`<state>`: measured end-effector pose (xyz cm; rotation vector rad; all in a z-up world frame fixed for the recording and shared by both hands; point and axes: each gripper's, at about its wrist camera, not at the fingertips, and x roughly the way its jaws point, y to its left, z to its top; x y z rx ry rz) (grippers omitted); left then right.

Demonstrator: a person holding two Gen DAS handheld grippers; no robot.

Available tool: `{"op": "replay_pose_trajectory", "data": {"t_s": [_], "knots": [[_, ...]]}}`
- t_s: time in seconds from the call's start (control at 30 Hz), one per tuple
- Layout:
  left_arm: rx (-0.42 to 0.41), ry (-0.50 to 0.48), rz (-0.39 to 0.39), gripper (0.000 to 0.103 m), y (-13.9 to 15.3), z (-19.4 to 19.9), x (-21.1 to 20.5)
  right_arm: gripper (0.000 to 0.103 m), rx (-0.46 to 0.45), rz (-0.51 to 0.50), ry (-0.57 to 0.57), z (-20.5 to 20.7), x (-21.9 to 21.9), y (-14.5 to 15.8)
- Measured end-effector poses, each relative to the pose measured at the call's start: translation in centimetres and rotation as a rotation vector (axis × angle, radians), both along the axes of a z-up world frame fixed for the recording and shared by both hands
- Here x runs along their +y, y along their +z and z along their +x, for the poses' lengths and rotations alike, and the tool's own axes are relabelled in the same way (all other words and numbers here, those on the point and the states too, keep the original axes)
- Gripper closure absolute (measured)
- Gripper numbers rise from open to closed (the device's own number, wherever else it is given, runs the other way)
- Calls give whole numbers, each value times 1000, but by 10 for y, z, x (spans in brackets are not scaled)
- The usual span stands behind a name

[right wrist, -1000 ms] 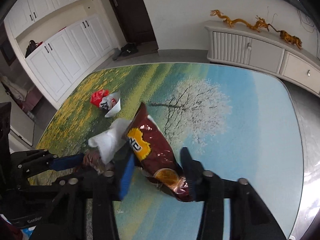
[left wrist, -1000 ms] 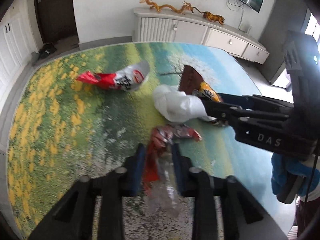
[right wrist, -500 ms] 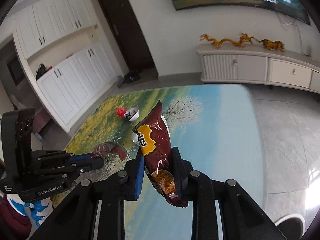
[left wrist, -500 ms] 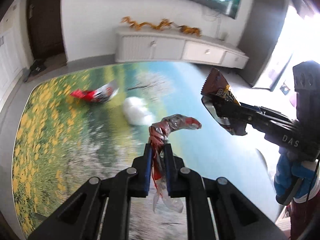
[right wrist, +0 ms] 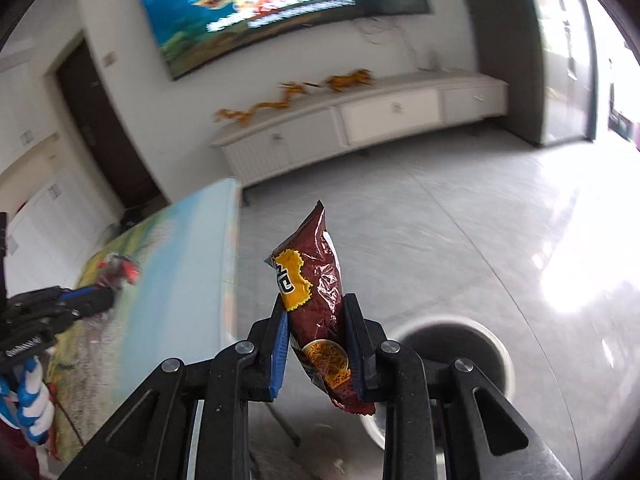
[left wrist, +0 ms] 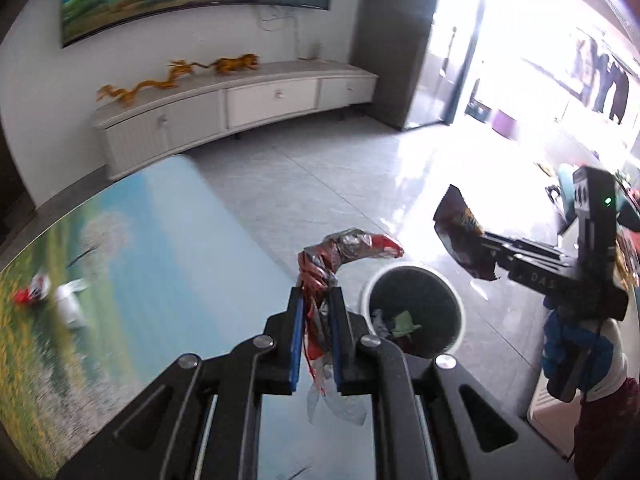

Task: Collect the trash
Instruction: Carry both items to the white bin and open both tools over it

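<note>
- The left gripper [left wrist: 316,300] pinches a crumpled red wrapper [left wrist: 344,248] near the bin [left wrist: 414,308] on the tiled floor [left wrist: 340,184].
- The right gripper [right wrist: 316,312] clamps a brown snack bag [right wrist: 316,296] above the bin.
- A red packet [left wrist: 30,290] and white tissue [left wrist: 70,300] lie on the rug [left wrist: 160,248].

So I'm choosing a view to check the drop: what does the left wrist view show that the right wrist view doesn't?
Only the left wrist view shows inside the trash bin, with scraps already there, and litter left on the table. Only the right shows the brown snack bag close up, clamped in the right gripper, and the dark door. Both show the bin, the TV, and the left gripper clamping a red crumpled wrapper.
</note>
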<state>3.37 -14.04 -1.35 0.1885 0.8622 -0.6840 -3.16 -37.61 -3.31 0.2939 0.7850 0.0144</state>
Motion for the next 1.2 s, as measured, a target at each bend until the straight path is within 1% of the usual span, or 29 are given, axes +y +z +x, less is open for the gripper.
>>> {"op": "replay_pose_trajectory", "data": {"t_s": [0.03,0.17,0.27,0.37,0.5,0.57,0.6,0.63,0.67,0.7,0.8,0.93,1.1,1.2], "knots": [[7,-27,12,92,-4,-1,-19,79,17,2,-28,-4,-11,-6],[25,-91,67,90,-21,-4,-74,79,100,35,-138,-18,-54,-42],[42,-126,102,90,-36,-2,-108,78,140,71,-185,-19,-73,-65],[66,-159,117,90,-50,-1,-138,76,179,105,-220,-21,-90,-87],[129,-205,113,90,-70,2,-175,76,212,141,-263,-28,-109,-108],[170,-215,102,86,-81,5,-189,72,224,154,-289,-23,-113,-116],[195,-222,91,80,-85,6,-195,65,227,158,-302,-22,-117,-119],[219,-228,78,75,-89,7,-200,60,231,159,-316,-23,-120,-121],[228,-226,73,66,-90,8,-203,58,234,159,-329,-23,-122,-122],[227,-224,71,61,-92,7,-207,56,236,161,-340,-23,-125,-123],[209,-227,81,61,-91,6,-211,53,235,172,-358,-32,-131,-126],[140,-201,101,60,-83,5,-201,50,220,175,-359,-36,-133,-121],[82,-161,90,60,-66,2,-181,49,192,171,-357,-37,-125,-108],[33,-133,87,59,-55,-1,-170,48,172,163,-343,-37,-118,-97]]}}
